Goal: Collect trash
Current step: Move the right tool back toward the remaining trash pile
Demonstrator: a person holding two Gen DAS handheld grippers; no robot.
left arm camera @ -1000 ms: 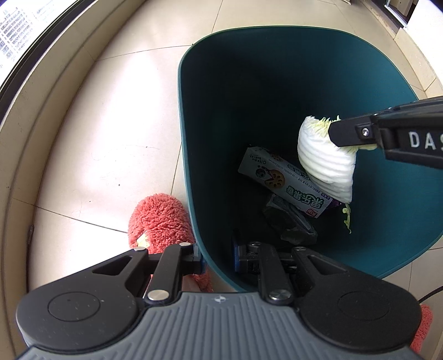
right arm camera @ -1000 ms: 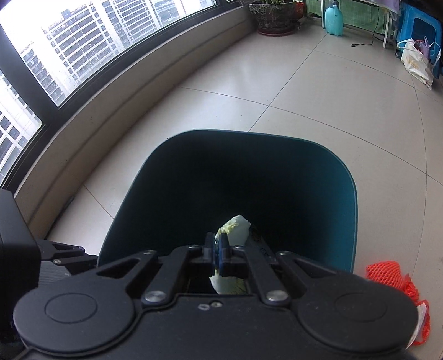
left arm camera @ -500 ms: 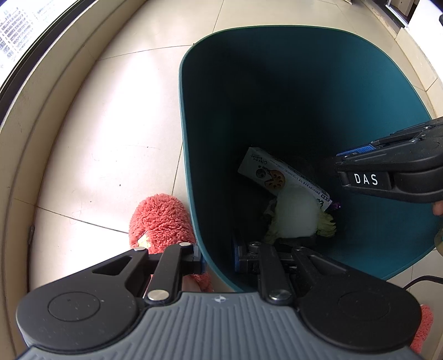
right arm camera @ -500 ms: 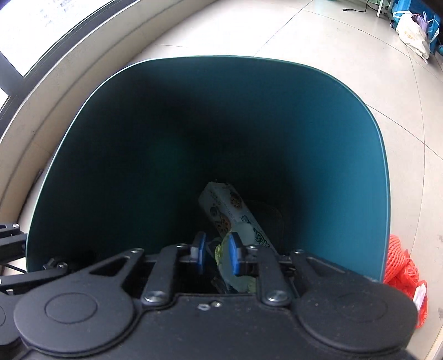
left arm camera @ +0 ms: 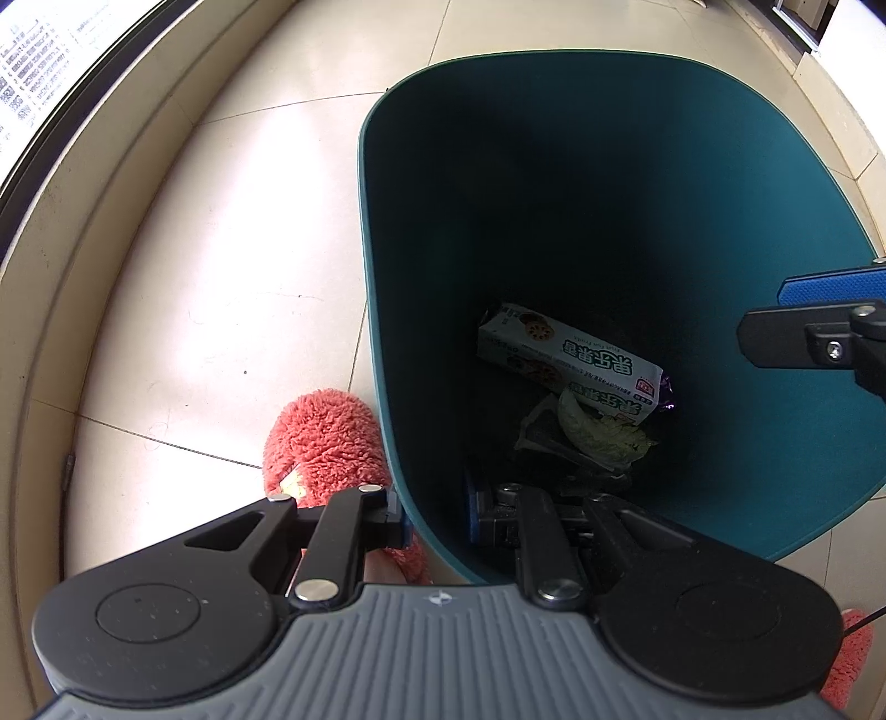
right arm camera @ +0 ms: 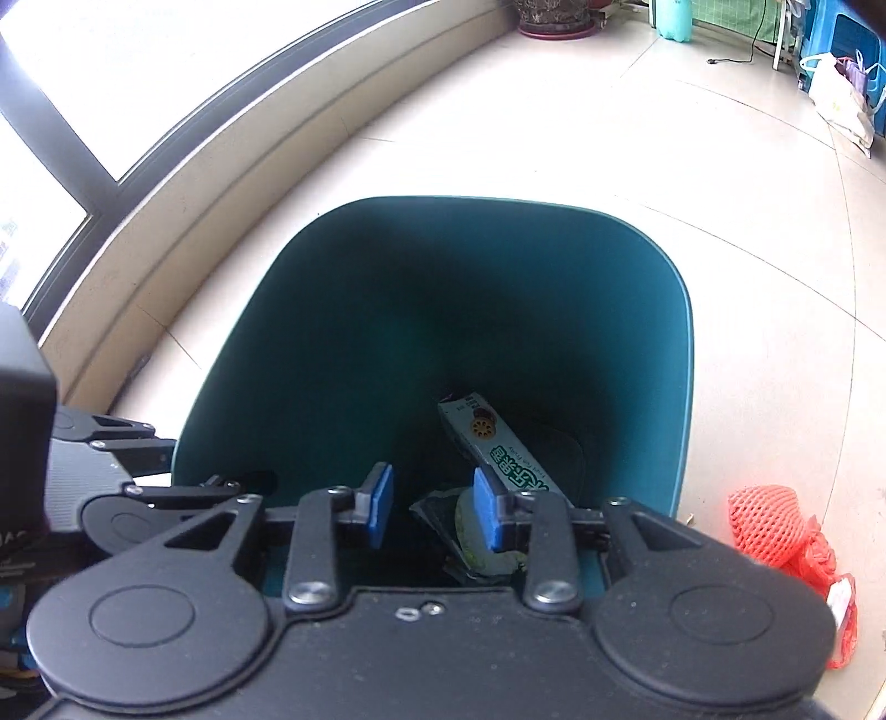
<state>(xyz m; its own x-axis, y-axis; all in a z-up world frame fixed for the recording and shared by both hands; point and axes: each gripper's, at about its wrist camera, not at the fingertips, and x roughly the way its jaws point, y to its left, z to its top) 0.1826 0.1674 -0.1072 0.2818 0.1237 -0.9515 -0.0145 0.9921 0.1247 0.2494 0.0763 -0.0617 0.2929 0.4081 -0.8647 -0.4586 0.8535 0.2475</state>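
A dark teal trash bin [left arm camera: 554,194] stands on the tiled floor, and in the right wrist view the bin [right arm camera: 443,310] opens just below my fingers. At its bottom lie a white and green biscuit box [left arm camera: 570,354] [right arm camera: 498,448], a pale cabbage piece [left arm camera: 603,432] [right arm camera: 482,556] and a dark wrapper [left arm camera: 540,432]. My left gripper [left arm camera: 436,515] is shut on the bin's near wall, one finger outside and one inside. My right gripper [right arm camera: 432,512] [left arm camera: 819,327] hovers over the bin mouth; its jaws are opening with nothing between the blue pads.
A pink fluffy slipper [left arm camera: 326,437] sits against the bin's outer wall by my left fingers. An orange-red mesh net [right arm camera: 775,526] lies on the floor right of the bin. A curved window ledge [right arm camera: 221,166] runs behind, with a plant pot [right arm camera: 554,16] and bags [right arm camera: 836,94] far off.
My right gripper let go of the cabbage piece, which dropped to the bin's bottom beside the box. The gripper then drew back and up with its jaws spreading. The left gripper stayed put.
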